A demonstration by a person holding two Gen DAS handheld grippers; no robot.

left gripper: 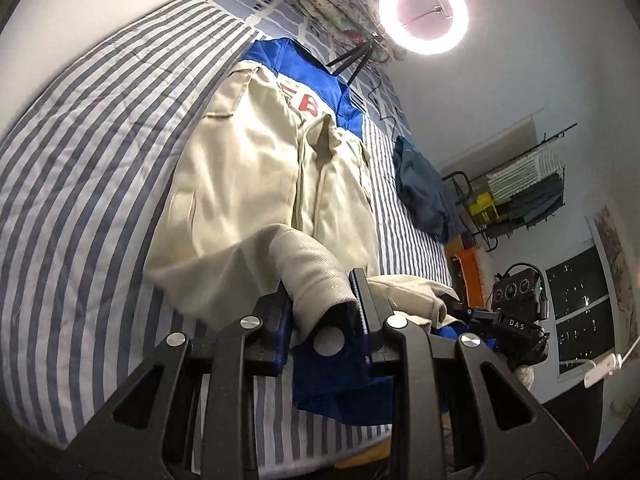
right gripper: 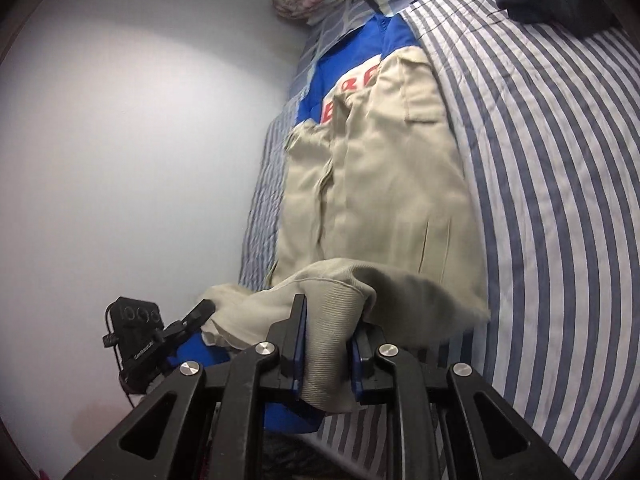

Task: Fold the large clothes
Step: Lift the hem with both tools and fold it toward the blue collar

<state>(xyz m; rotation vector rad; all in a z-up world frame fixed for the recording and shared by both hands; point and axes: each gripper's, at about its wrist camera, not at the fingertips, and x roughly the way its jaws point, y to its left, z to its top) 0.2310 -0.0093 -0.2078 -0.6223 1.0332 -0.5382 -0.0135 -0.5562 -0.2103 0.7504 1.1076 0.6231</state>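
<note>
At lower centre, my left gripper [left gripper: 320, 300] and right gripper [right gripper: 328, 340] pinch the jacket [left gripper: 260, 160] hem; its length runs away toward the frame top.

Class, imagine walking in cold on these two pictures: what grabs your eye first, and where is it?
The cream and blue jacket lies lengthwise down the striped bed, red letters near its far end. Its ribbed hem is pinched by both the left claw and the right claw. A glowing ring light stands at the head of the bed.
</note>
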